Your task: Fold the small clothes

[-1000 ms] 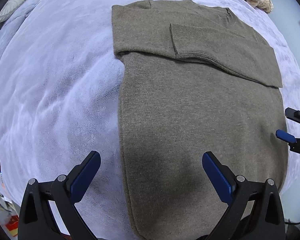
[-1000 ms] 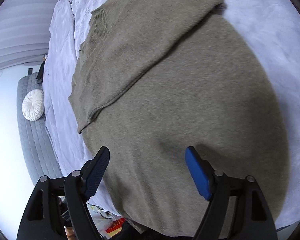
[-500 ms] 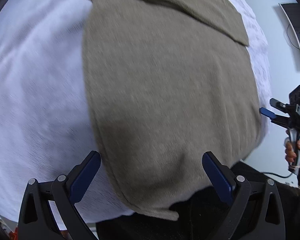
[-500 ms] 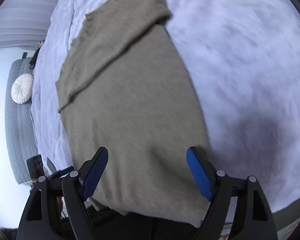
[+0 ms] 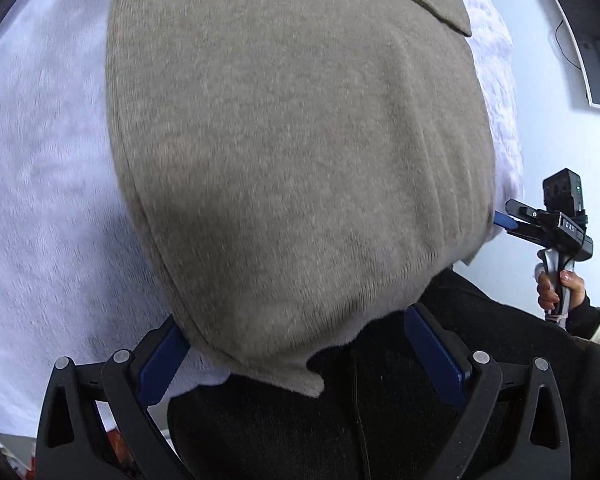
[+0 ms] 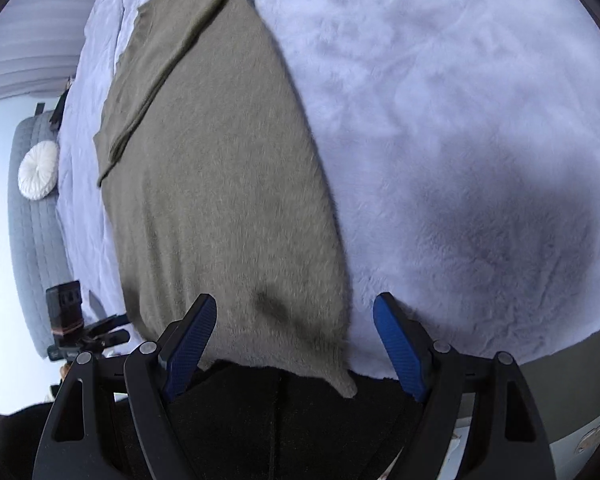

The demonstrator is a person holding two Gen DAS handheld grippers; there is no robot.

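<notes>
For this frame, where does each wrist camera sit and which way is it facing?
Left wrist: sits on the open left gripper, facing the near left hem corner of the olive-brown knit sweater; the person's right hand shows.
Right wrist: sits on the open right gripper, facing the sweater's near right hem corner, beside the white fluffy blanket.
Shared: sweater, blanket; each view shows the other gripper.

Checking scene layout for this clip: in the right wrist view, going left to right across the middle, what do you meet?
White round cushion → narrow strip of pale blanket → olive sweater → wide stretch of the same blanket.
</notes>
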